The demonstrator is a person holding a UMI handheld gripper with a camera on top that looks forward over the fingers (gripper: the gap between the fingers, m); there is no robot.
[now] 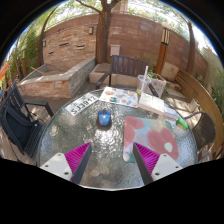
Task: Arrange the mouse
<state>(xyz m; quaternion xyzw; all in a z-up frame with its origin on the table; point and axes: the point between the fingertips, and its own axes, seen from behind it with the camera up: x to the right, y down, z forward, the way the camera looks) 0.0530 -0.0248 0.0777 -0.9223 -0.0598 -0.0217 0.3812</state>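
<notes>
Outdoors, a brick wall (80, 40) and tree trunk (103, 35) stand behind a round glass table (60, 135). Left of the fingers sits a dark chair (20, 120). The gripper (113, 158) is open, its pink pads (78, 157) spread apart with nothing between them. Beyond the fingers, on the glass, lies the blue mouse (104, 119). Further right lies a colourful mat (150, 135), then a white box (152, 100) whose contents cannot be made out.

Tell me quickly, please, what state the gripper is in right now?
Gripper: open, holding nothing; the mouse lies on the table just ahead of its fingers.
</notes>
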